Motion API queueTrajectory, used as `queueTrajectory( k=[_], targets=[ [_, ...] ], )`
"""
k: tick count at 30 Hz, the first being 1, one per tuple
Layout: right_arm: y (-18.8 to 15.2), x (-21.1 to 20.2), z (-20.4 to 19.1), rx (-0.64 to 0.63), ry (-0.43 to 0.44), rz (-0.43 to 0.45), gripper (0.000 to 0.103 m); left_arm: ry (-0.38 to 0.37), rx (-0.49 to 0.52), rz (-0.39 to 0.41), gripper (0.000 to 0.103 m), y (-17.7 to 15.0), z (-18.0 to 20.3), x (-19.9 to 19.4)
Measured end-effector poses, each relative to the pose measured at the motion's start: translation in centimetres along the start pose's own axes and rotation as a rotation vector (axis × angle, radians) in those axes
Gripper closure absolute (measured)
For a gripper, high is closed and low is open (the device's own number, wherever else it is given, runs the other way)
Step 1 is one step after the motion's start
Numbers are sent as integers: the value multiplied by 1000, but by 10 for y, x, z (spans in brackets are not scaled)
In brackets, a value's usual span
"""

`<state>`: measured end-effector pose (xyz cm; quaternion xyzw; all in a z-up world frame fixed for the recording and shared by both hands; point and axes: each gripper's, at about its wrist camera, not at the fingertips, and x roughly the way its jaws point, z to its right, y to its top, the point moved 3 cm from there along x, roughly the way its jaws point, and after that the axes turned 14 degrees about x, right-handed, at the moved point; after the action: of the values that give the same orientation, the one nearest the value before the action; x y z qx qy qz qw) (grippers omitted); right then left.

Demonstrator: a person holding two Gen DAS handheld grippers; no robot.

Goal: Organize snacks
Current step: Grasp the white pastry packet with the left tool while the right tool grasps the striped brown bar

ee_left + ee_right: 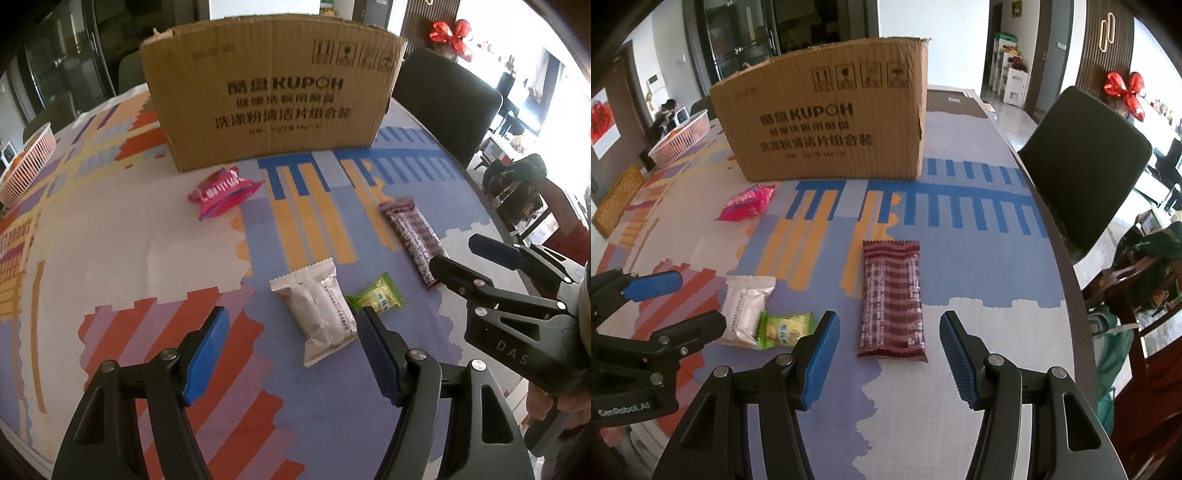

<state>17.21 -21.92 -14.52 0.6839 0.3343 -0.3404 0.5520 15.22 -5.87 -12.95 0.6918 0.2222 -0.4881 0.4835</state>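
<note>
Several snacks lie on the patterned tablecloth in front of a cardboard box (271, 88) (827, 118). A white packet (317, 310) (744, 306) lies just ahead of my left gripper (293, 325), which is open and empty above the cloth. A small green packet (378, 295) (785, 328) rests against the white one. A long dark red striped packet (413, 240) (892, 299) lies ahead of my right gripper (888, 332) (463, 254), open with nothing held. A pink packet (221, 192) (748, 203) sits near the box.
A pink basket (27, 162) (681, 142) stands at the table's far left. A dark chair (447, 99) (1086, 162) stands at the right edge (1067, 280), and a wooden chair with bags (1145, 280) is beside it. A person's hand (554, 398) grips the right tool.
</note>
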Motion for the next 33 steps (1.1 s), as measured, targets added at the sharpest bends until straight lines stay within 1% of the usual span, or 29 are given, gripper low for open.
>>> queueTrajectory(
  k=[4,7,10,13,20,23,26,28,30,31,33],
  targets=[
    [1,7,2,4,-7,-12,46,-11,-9,-21,37,-1,-2,10],
    [1,13,2,-2,-16,-20,46,-23,-13,-18,37,0,-2,12],
    [3,19,2,-3,-20,-28,46,-15,-7,-16,38,3,-2,15],
    [5,24,3,0,-24,-34,46,-28,-8,-17,40,5,-2,16],
    [9,32,2,-1,-31,-38,46,-66,-16,-34,52,5,0,23],
    [10,37,2,-1,-32,-45,46,-65,-10,-38,56,5,1,24],
    [10,42,-1,-8,-37,-50,46,-77,-11,-43,62,5,2,26],
    [10,43,-3,-20,-46,-42,46,-76,-9,-44,62,5,3,27],
    [11,44,-5,-21,-44,-40,53,-77,-9,-45,63,4,3,27],
    [11,44,-6,-22,-39,-39,55,-77,-8,-44,64,5,3,28],
    [11,44,-9,-25,-39,-36,60,-73,-7,-47,70,4,2,28]
  ],
)
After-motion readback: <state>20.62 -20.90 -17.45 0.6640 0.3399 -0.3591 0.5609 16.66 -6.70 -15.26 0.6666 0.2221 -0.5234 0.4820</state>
